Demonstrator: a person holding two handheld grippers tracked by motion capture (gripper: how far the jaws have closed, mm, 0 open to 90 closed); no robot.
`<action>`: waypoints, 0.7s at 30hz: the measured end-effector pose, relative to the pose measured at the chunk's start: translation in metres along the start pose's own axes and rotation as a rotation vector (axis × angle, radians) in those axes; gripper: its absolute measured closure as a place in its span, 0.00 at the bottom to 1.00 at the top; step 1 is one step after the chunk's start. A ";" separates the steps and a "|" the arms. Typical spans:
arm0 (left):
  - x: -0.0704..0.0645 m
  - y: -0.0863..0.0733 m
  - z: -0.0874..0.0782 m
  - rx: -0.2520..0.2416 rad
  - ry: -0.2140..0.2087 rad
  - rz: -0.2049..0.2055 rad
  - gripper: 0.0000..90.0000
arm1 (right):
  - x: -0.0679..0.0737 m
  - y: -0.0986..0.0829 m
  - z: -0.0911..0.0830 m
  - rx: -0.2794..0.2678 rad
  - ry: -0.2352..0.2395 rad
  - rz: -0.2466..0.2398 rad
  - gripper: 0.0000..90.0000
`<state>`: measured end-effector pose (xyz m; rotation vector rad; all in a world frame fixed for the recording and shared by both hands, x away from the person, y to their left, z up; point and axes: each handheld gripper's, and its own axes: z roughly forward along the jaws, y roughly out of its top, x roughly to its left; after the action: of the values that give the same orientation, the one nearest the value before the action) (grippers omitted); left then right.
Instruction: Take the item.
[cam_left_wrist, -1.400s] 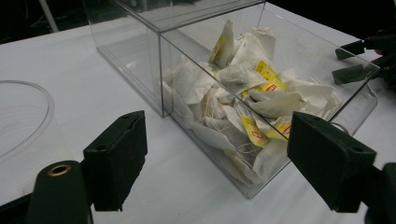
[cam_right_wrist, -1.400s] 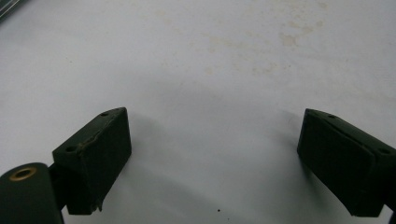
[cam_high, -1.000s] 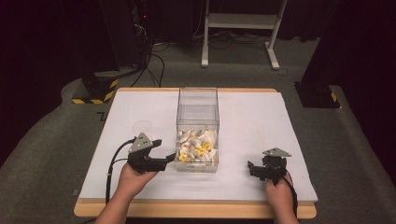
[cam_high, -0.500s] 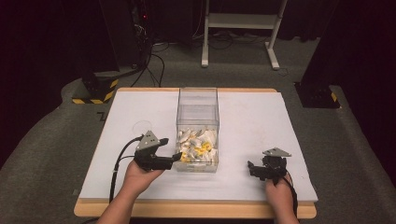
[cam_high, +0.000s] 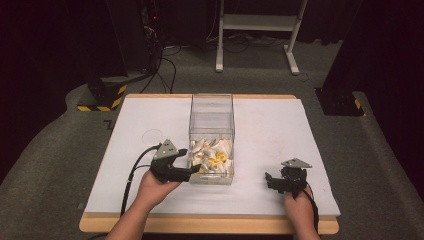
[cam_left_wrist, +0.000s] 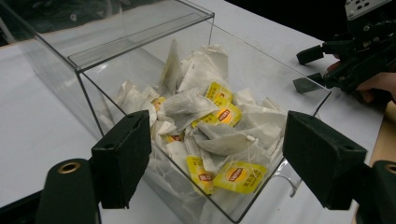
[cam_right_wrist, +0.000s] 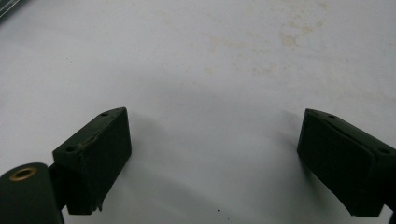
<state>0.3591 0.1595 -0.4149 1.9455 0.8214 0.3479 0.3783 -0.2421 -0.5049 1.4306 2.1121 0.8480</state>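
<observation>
Left gripper (cam_high: 192, 172), jaws apart, now advanced to the clear box (cam_high: 211, 107) of tea bags (cam_left_wrist: 210, 135), seemingly for picking; right gripper (cam_high: 271, 181), jaws apart, idle on surface (cam_high: 280, 130).

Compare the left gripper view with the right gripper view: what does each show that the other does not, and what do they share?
The left gripper view alone has the clear plastic box, open at the top, heaped with white tea bags with yellow tags, and farther off the right gripper in a hand. The right gripper view alone has faint brownish stains on the white table cover. Both share that white cover and a pair of black jaws standing wide apart, holding nothing: the left gripper before the box, the right over bare cover.
</observation>
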 end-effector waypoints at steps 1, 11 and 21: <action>0.000 0.000 0.000 0.000 0.000 0.000 0.28 | 0.000 0.000 0.000 0.000 0.000 0.000 0.11; -0.004 0.005 0.013 0.040 -0.037 0.009 0.38 | 0.000 0.000 0.000 -0.001 0.000 0.001 0.11; -0.003 0.009 0.029 0.132 -0.052 0.005 0.52 | 0.000 0.000 0.000 0.000 0.000 0.001 0.11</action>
<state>0.3760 0.1352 -0.4212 2.0708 0.8238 0.2498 0.3783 -0.2421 -0.5049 1.4320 2.1111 0.8485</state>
